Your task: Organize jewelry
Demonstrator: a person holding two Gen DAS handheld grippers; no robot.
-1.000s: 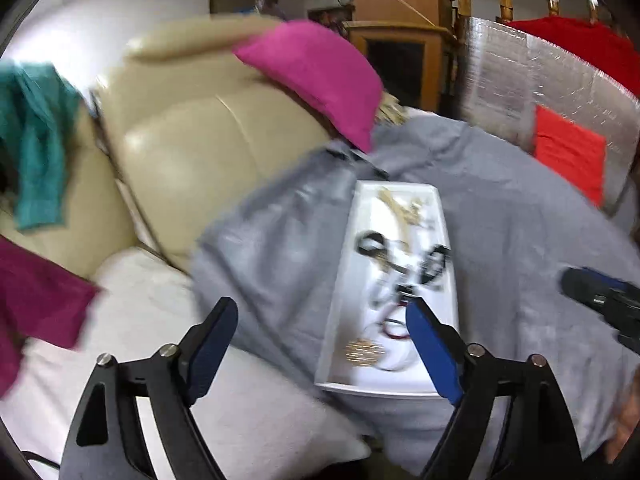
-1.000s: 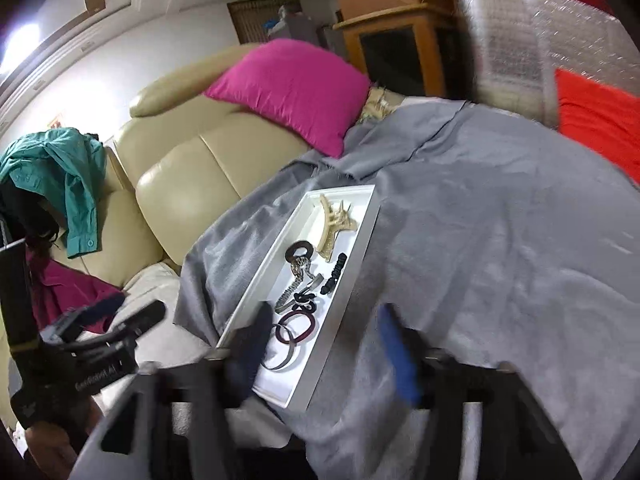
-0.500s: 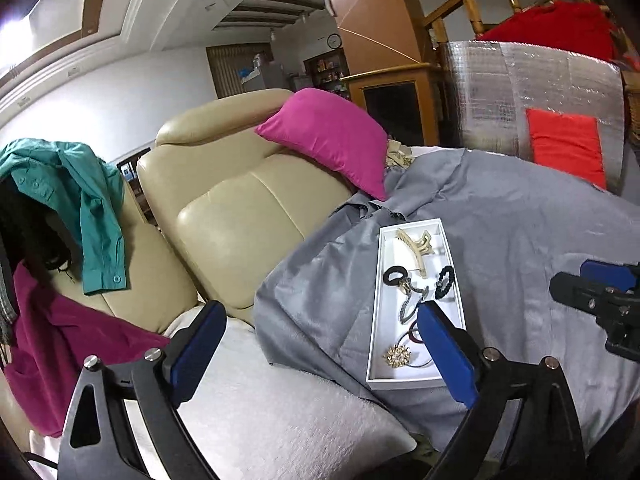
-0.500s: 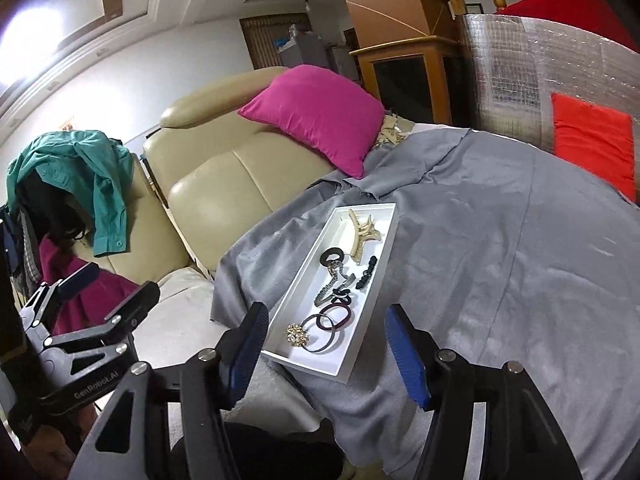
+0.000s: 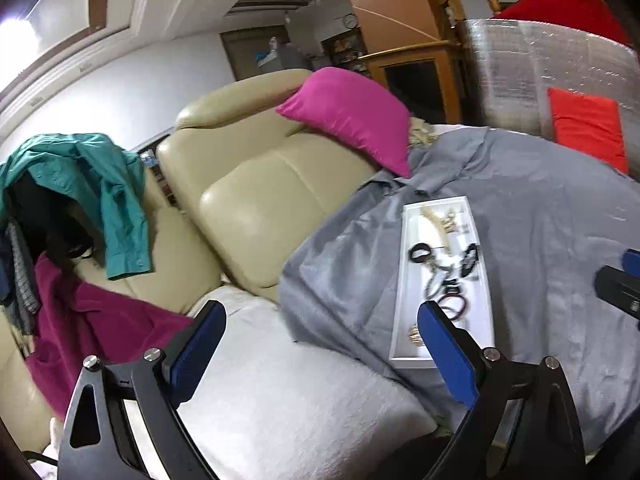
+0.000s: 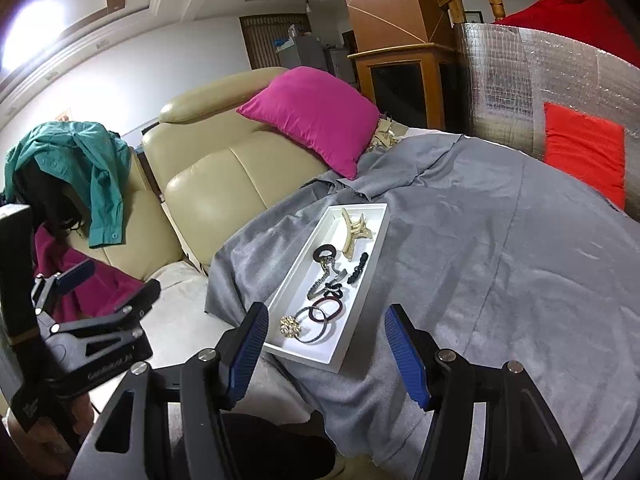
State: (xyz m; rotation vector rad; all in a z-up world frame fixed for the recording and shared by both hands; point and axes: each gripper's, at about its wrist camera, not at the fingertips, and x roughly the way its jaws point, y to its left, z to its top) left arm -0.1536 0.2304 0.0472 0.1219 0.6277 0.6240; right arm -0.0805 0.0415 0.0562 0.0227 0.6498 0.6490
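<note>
Grippers both stand with fingers wide apart, holding nothing and touching nothing. The right gripper [image 6: 326, 346] hangs over the near end of the tray [image 6: 362, 292]; the left gripper [image 5: 320, 348] hangs left of the tray, over the white seat cover [image 5: 280, 380].

One white tray lies on the grey cloth [image 6: 480, 260]. In it, from the far end to the near: one cream claw clip [image 6: 354, 232], one black hair tie [image 6: 323, 255], one black beaded piece [image 6: 358, 268] by the right wall, one grey patterned clip [image 6: 322, 284], two dark red rings [image 6: 330, 307], one larger thin hoop [image 6: 316, 326] and one gold brooch [image 6: 289, 325] in the near left corner.

Beyond the tray's far end rests one pink cushion [image 6: 316, 116] on the beige sofa [image 6: 224, 176]. Well left of the tray hangs one teal shirt [image 6: 80, 168].
</note>
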